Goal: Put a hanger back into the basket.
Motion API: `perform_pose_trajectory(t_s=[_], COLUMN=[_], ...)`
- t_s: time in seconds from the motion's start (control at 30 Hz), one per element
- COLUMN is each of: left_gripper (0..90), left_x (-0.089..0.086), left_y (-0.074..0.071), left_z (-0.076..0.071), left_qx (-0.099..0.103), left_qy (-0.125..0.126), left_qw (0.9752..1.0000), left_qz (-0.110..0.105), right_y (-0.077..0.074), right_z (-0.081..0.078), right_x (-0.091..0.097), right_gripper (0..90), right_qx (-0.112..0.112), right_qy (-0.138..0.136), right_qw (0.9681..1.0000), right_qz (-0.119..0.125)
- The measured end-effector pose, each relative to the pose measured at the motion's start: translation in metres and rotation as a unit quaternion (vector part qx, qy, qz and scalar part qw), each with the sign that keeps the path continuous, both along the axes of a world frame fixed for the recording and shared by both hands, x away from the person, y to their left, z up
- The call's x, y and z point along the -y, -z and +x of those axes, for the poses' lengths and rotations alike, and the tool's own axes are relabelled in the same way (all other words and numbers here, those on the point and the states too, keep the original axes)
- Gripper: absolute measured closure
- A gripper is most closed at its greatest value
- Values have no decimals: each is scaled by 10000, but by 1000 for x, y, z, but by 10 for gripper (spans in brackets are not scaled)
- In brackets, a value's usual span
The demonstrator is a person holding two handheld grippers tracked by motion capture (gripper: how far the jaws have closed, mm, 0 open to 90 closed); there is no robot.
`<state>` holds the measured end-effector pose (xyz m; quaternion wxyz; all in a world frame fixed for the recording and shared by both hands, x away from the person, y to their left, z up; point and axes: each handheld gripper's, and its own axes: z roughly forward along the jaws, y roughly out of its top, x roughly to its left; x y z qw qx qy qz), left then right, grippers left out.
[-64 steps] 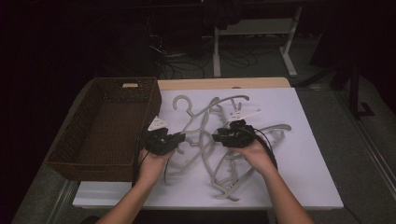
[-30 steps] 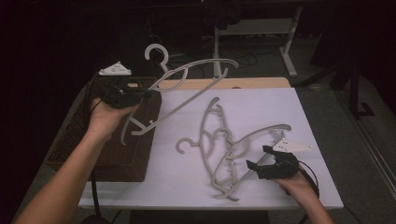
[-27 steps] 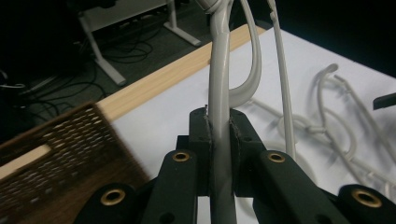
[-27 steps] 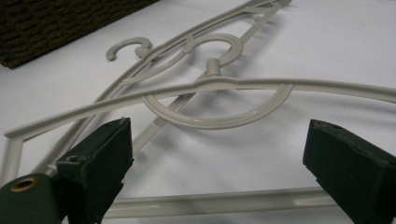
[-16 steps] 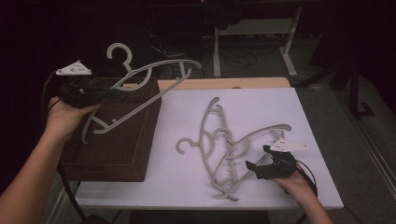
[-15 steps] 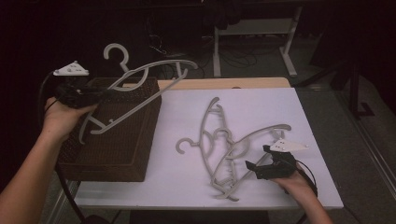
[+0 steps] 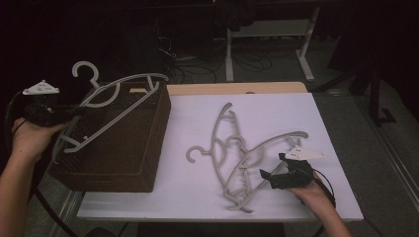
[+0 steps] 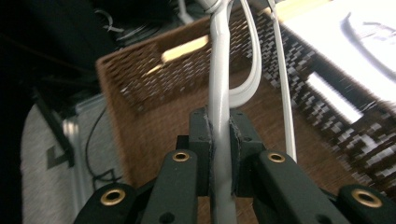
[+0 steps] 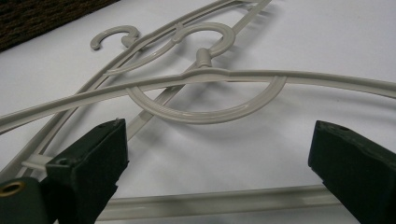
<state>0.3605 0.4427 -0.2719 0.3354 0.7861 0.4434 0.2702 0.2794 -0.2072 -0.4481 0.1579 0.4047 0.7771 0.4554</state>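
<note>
My left gripper (image 7: 63,112) is shut on a pale grey plastic hanger (image 7: 113,101), held tilted over the brown wicker basket (image 7: 123,163) at the table's left. In the left gripper view the jaws pinch the hanger's arm (image 8: 219,116) with the basket's inside (image 8: 154,144) below it. Two more grey hangers (image 7: 232,153) lie crossed on the white table top (image 7: 276,113). My right gripper (image 7: 272,174) rests low at the front right, open. Its jaws straddle the bottom bar of the nearer hanger (image 9: 205,112) without touching it.
The basket (image 7: 123,163) takes up the table's left side and overhangs the front left corner. A wooden strip (image 7: 237,88) edges the table's far side. Beyond it stand a white table frame (image 7: 306,49) and floor cables in the dark.
My left hand has carried the hanger further left and a little lower over the basket. The right gripper and the two hangers on the table have stayed put.
</note>
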Motion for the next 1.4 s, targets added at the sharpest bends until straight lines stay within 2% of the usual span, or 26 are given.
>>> perform_pose_trajectory(t_s=[0.17,0.3,0.47,0.53,0.57,0.63,0.73,0.77,0.8,0.83,0.9,0.97,1.13,1.27,1.4], left_gripper=[820,820,819,819,819,818,817,814,811,779,631,561,440,371,314], left_x=[-9,-6,2,4,2,-5,-7,-8,-9,-9,-10,-9,0,23,51], left_y=[17,32,47,53,56,61,71,73,73,72,69,65,54,42,34], left_z=[-1,4,15,21,22,22,21,21,21,20,19,18,15,10,7], left_qx=[-159,-230,-432,-511,-540,-606,-736,-754,-786,-727,-657,-604,-471,-335,-327], left_qy=[-80,-137,-173,-208,-263,-245,-335,-325,-336,-362,-370,-420,-293,7,466], left_qw=[9998,9996,9989,9983,9980,9979,9963,9963,9962,9966,9970,9972,9975,9969,9934], left_qz=[13,85,112,193,184,4,274,259,163,131,-145,-148,-442,-713,-999], right_y=[0,-1,-2,-2,-3,-3,-2,-2,-2,-2,-2,-3,-3,-4,-6], right_z=[1,0,0,0,0,1,0,0,0,-1,-1,-2,-2,-2,-2], right_x=[-1,-1,-2,-3,-4,-5,-7,-7,-7,-6,-5,-3,-1,-1,-1], right_gripper=[47,47,46,47,47,46,46,46,46,46,47,47,46,47,47], right_qx=[-1,7,8,8,16,26,7,0,-1,4,21,23,43,53,91], right_qy=[8,8,29,45,46,36,21,15,14,20,29,49,58,47,41], right_qw=[10000,10000,10000,10000,10000,10000,10000,10000,10000,10000,10000,10000,10000,10000,9999], right_qz=[-12,-1,34,25,23,16,2,-5,-6,2,14,27,41,42,38])
